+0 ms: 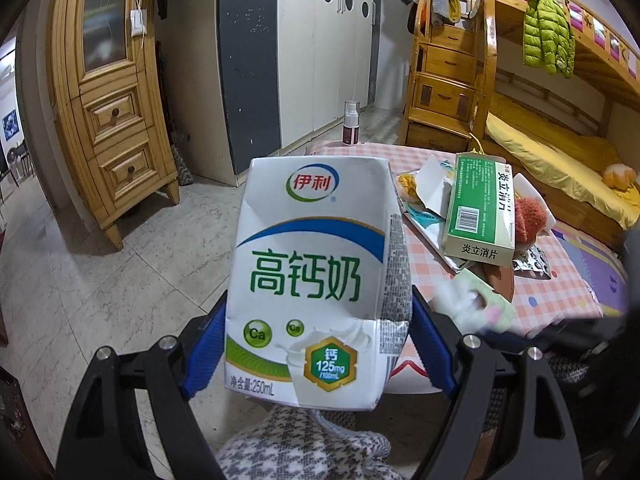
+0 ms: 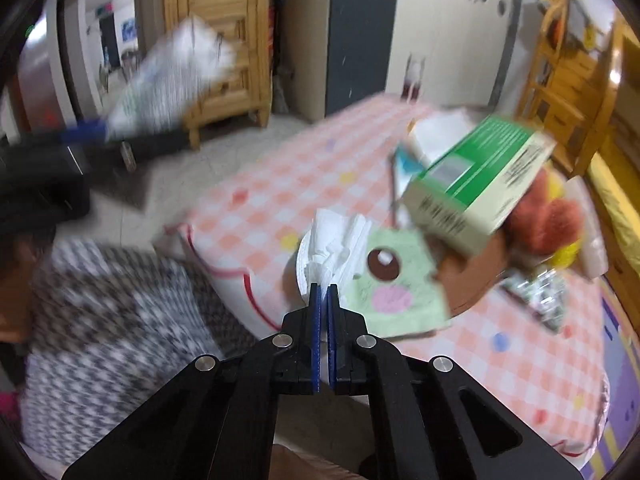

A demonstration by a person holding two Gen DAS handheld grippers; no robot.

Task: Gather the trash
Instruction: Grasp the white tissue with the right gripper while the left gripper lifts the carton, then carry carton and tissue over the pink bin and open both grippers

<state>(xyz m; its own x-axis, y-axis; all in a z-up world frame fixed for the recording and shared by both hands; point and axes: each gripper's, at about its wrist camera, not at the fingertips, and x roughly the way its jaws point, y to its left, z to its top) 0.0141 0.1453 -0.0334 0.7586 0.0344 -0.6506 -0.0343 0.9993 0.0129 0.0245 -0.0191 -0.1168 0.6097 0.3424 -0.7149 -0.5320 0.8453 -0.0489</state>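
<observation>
My left gripper [image 1: 316, 316] is shut on a white milk carton [image 1: 316, 276] with green print, held upright off the table's near left edge; the carton also shows blurred in the right wrist view [image 2: 172, 76]. My right gripper [image 2: 324, 292] is shut on a crumpled white tissue [image 2: 332, 244], just above the checked tablecloth [image 2: 304, 168]. A green medicine box [image 1: 480, 208] [image 2: 476, 184] lies on a heap of wrappers right of it. A pale green cartoon-face paper [image 2: 396, 284] lies beside the tissue.
A red fuzzy ball [image 1: 530, 212] and a foil wrapper [image 1: 534, 262] lie by the heap. A small spray bottle [image 1: 351, 124] stands at the table's far edge. A wooden cabinet [image 1: 116, 112] stands left, a bunk bed [image 1: 560, 132] right. A houndstooth-clad knee [image 1: 304, 444] is below.
</observation>
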